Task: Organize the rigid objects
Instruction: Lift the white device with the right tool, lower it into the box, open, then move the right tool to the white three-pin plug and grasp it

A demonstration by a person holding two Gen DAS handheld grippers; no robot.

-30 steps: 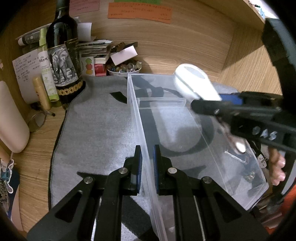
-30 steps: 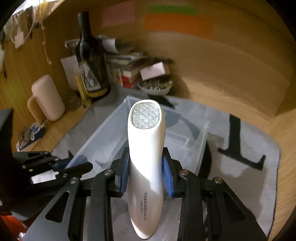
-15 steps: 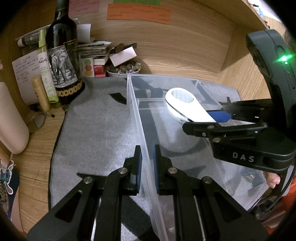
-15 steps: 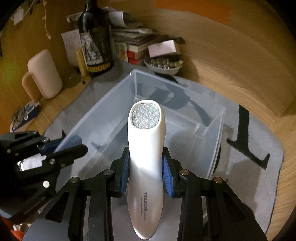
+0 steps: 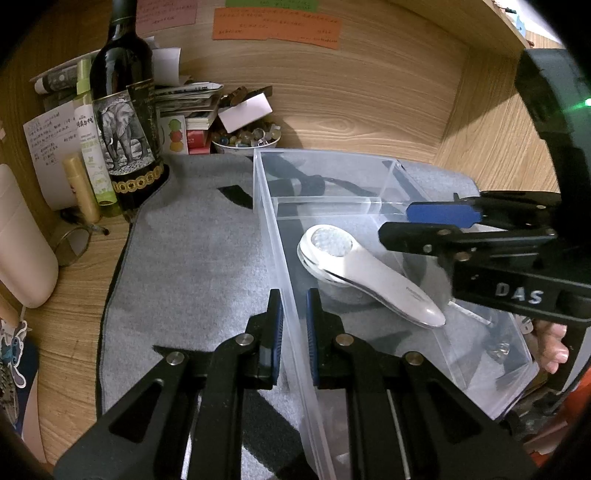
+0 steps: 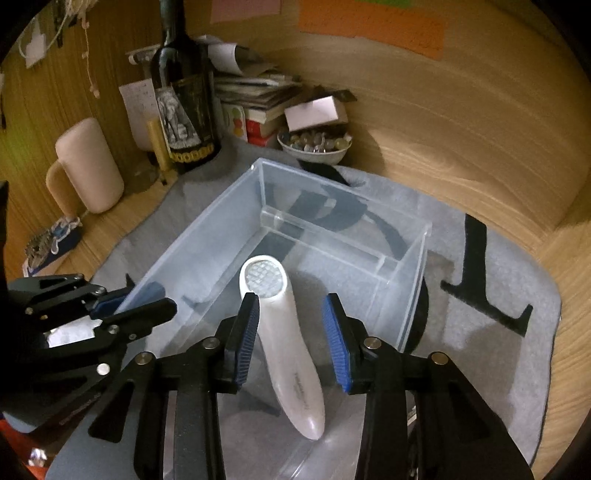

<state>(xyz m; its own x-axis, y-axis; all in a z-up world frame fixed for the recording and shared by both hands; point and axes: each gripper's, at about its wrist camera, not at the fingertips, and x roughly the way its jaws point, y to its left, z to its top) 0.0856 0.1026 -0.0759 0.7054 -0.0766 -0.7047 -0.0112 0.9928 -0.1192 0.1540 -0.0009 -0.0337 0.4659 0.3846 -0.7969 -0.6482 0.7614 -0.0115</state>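
Lying in the clear bin (image 6: pixel 207 236), white device (image 6: pixel 291 354) between the right tool's (image 6: pixel 291 332) parted pads

Home desk nook, wine bottle (image 5: pixel 122 110), books (image 5: pixel 188 99), notes (image 5: pixel 275 24)

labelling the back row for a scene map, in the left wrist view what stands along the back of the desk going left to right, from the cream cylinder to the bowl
cream cylinder → yellow tube → wine bottle → stack of books and papers → bowl of beads
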